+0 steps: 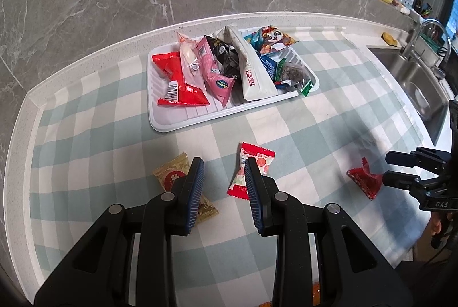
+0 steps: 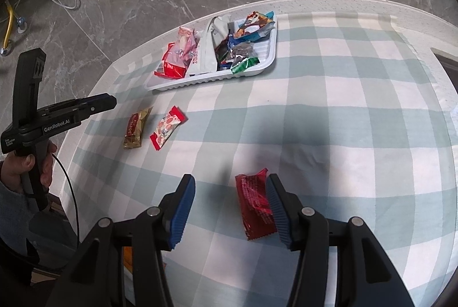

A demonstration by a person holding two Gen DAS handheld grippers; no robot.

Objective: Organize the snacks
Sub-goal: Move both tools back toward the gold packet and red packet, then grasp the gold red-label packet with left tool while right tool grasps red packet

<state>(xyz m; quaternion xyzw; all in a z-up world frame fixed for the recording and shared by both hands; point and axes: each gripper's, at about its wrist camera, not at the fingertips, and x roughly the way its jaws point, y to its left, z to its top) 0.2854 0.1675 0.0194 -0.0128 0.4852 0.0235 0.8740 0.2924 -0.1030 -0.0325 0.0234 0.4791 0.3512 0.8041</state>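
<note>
Both grippers hang open; left gripper (image 1: pixel 224 178) sits between the gold packet (image 1: pixel 171 173) and peach packet (image 1: pixel 253 166), right gripper (image 2: pixel 229 206) beside the red packet (image 2: pixel 254 204) near the front edge; slick wrappers could slip before reaching the crowded tray (image 1: pixel 183 123).

"GenRobot.AI" on left gripper (image 2: pixel 106 101), "DAS" on right gripper (image 1: pixel 387 167)

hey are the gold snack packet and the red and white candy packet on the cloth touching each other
Apart. The right wrist view shows a strip of checked cloth between the gold packet and the red and white packet.
</note>
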